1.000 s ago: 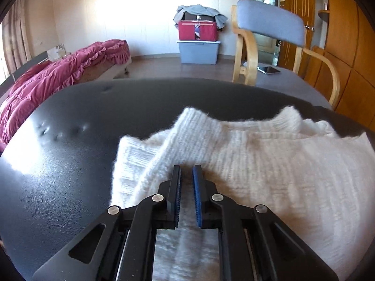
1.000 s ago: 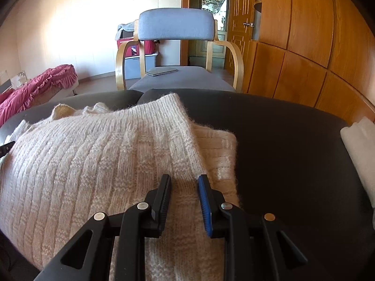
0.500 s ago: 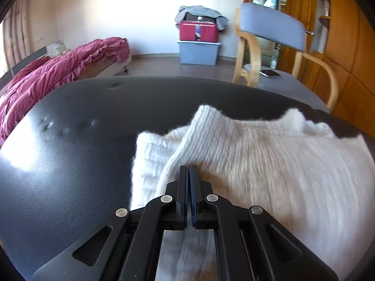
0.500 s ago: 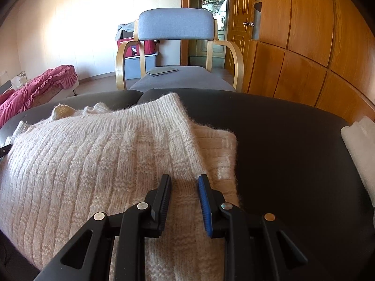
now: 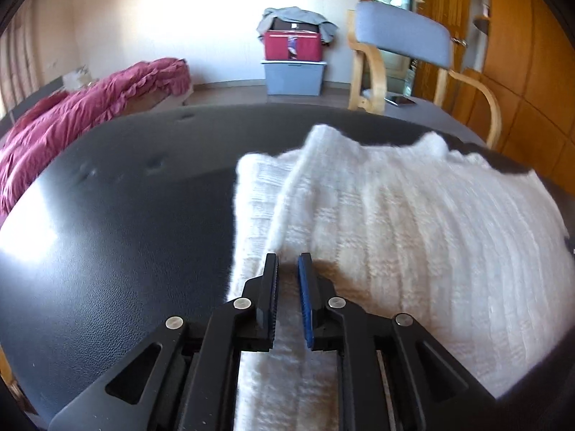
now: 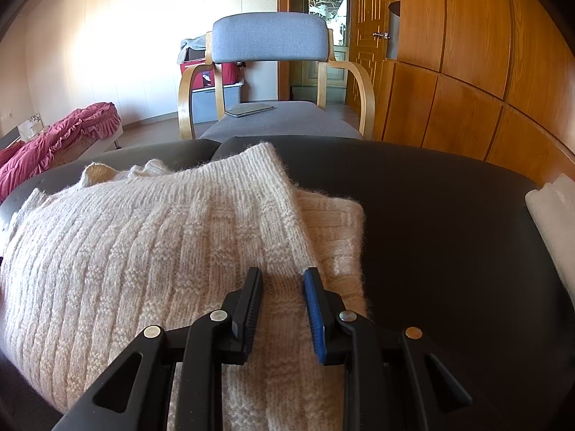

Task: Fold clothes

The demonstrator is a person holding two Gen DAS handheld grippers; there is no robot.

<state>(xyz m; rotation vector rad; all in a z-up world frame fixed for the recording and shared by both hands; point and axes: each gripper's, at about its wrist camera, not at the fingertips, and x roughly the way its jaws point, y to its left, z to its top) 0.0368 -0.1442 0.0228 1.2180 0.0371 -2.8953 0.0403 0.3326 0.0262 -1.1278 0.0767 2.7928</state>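
A cream knitted sweater (image 5: pixel 395 222) lies partly folded on a black leather table (image 5: pixel 107 215). My left gripper (image 5: pixel 287 264) hovers over the sweater's left folded edge, jaws slightly apart, holding nothing. In the right wrist view the same sweater (image 6: pixel 161 237) fills the left and middle. My right gripper (image 6: pixel 282 276) is open over the sweater's right folded edge, with knit between and under its fingers but not clamped.
A grey chair with wooden arms (image 6: pixel 273 43) stands behind the table with a phone (image 6: pixel 248 109) on its seat. A folded white cloth (image 6: pixel 553 212) lies at the table's right edge. A red blanket (image 5: pixel 90 107) and storage boxes (image 5: pixel 293 61) stand farther back.
My left gripper shut half a second ago and has since opened a little, shifting left along the sweater edge. The right gripper has not moved.
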